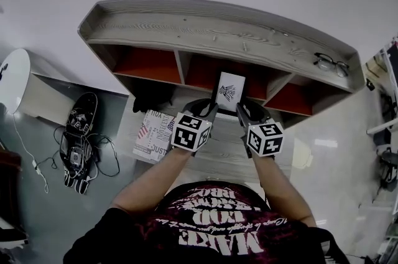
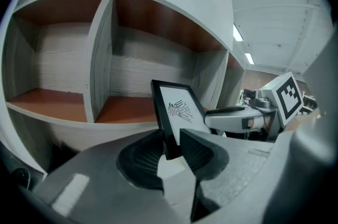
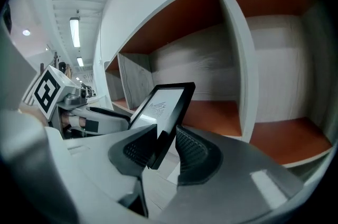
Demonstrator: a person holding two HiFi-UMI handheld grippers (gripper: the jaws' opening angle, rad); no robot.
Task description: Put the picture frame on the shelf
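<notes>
While the left gripper (image 2: pixel 171 146) clamps the frame's (image 1: pixel 229 92) left edge and the right gripper (image 3: pixel 163 145) clamps its right edge, both low down, the frame is held upright just in front of the shelf's (image 1: pixel 217 29) middle bay, print facing the person. Glasses (image 1: pixel 330 63) lie on the shelf top, far right.

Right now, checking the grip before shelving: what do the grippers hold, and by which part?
The black picture frame with a white print: left gripper clamps its lower left edge, right gripper its lower right edge.
</notes>
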